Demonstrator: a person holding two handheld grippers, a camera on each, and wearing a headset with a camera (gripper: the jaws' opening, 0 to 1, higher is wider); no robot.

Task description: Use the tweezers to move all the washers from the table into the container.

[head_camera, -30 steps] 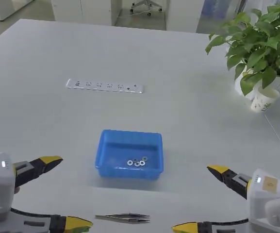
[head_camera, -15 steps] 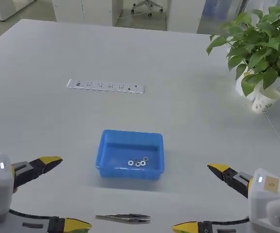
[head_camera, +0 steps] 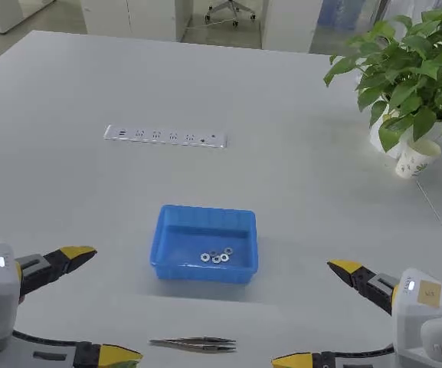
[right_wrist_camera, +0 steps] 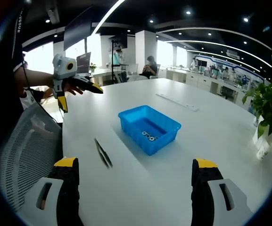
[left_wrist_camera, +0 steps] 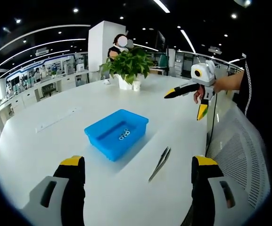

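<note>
Head view: looking down on a white table point(head_camera: 297, 176) and finding the blue container point(head_camera: 204, 270) sitting mid-table, within easy reach of both sides. Seeing a small cluster of washers point(head_camera: 217, 256) resting on its floor, toward the near wall. Making out no loose washer on the tabletop around it, as far as so small a thing would show. Seeing the tweezers point(head_camera: 194, 344) lying flat just in front of the container, touching neither gripper. Noting the left gripper point(head_camera: 98, 303) and right gripper point(head_camera: 319, 313) hovering at either side of the near edge, fingers spread wide on each and pinching nothing. Noting a power strip point(head_camera: 165, 136) farther back, and a potted plant point(head_camera: 412, 69) with a paper cup point(head_camera: 416, 159) at the far right, well apart from the work. Left gripper view: looking along its own spread fingers, nothing between them, toward the tweezers and, beyond them, the container with the washers inside. Catching the right gripper held up in a hand at the right. Right gripper view: seeing the same layout mirrored, own fingers apart and bare, the left gripper raised at the left. Judging the tweezers set down because the washers are in the container, so the transfer is probably complete.
</note>
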